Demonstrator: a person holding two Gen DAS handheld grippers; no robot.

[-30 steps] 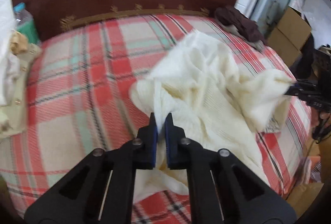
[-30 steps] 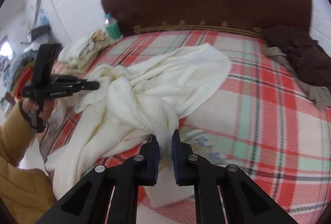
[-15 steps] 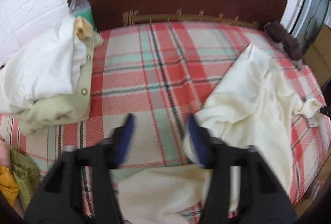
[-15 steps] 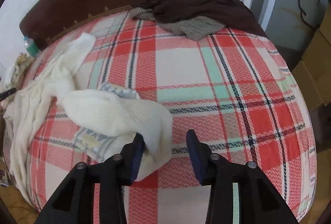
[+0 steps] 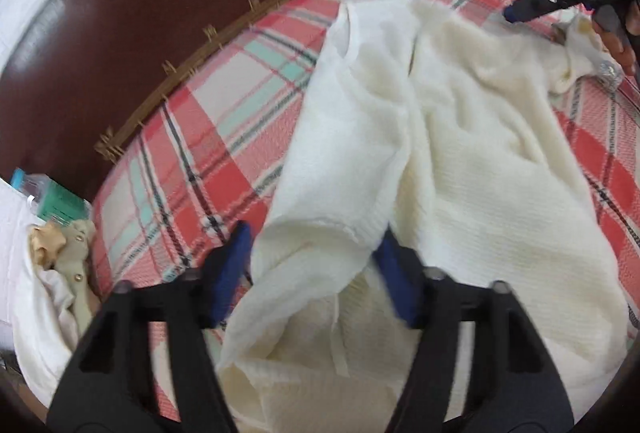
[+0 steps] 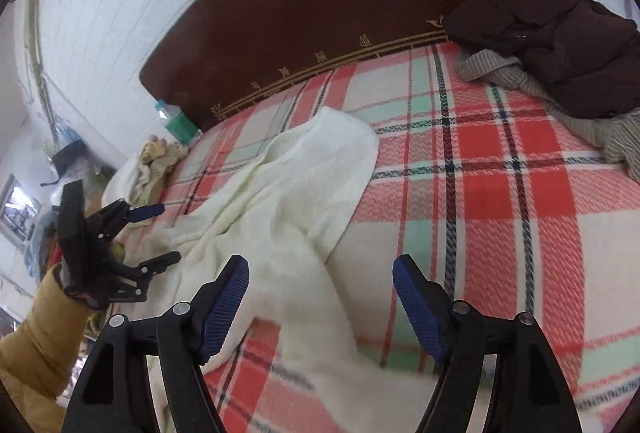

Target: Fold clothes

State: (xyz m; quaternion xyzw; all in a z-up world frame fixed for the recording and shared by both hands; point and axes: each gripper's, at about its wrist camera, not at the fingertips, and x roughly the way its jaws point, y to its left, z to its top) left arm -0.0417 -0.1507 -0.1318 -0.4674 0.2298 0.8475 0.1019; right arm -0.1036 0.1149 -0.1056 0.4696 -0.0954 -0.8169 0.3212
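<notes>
Both tools are spread wide and grip nothing: the left tool [image 5: 314, 265] angled downward, the right tool [image 6: 320, 293] level, a mustard sleeve [image 6: 36, 349] behind the left.

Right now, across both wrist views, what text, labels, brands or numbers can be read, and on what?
"DAS": roughly how the blurred pale marking on the body of the right tongs reads, seen in the left wrist view; not certain.
Bottle with green label by the headboard: print too small to read.
Framed picture on the wall: too blurred.
Nothing else carries legible text.
</notes>
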